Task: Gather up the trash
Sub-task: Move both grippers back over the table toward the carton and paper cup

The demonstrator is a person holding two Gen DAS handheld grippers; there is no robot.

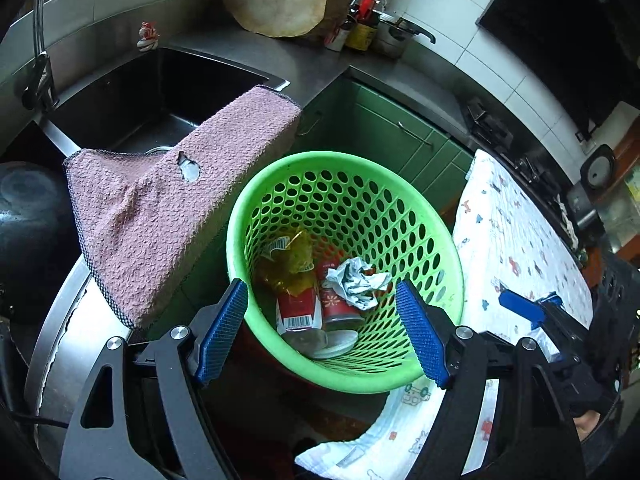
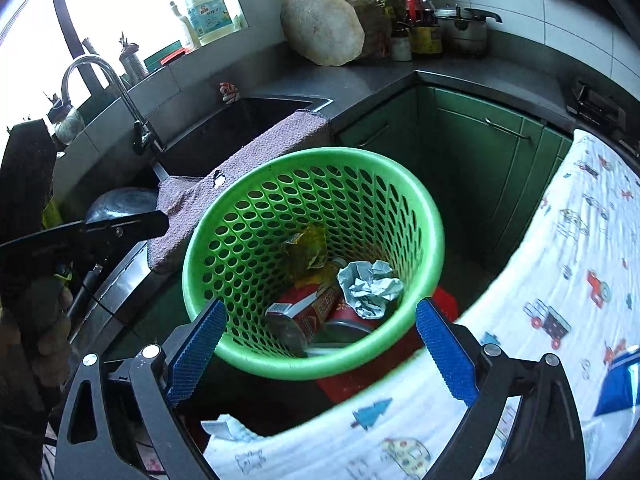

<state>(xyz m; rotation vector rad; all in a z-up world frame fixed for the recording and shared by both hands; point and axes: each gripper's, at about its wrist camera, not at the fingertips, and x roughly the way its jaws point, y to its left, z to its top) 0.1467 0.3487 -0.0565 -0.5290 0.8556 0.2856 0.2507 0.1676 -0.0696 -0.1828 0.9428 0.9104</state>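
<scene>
A green perforated basket (image 1: pixel 400 216) (image 2: pixel 240 208) stands on the floor between the counter and a cloth-covered table. Inside lie a crumpled grey-white paper ball (image 1: pixel 358 282) (image 2: pixel 370 286), a red carton (image 1: pixel 298 306) (image 2: pixel 306 308), a red can (image 1: pixel 340 308), a yellow wrapper (image 1: pixel 292 256) (image 2: pixel 308 250) and round lids (image 1: pixel 322 342). My left gripper (image 1: pixel 322 330) is open and empty above the basket's near rim. My right gripper (image 2: pixel 320 346) is open and empty above the near rim too. The right gripper also shows at the right of the left wrist view (image 1: pixel 528 310).
A pink towel (image 1: pixel 168 208) (image 2: pixel 240 168) hangs over the sink edge (image 2: pixel 240 120). A patterned white cloth (image 1: pixel 516 240) (image 2: pixel 560 280) covers the table at right. Green cabinets (image 2: pixel 472 152), a wok (image 1: pixel 28 216), a chopping block (image 2: pixel 324 26) and bottles (image 2: pixel 420 16) line the counter.
</scene>
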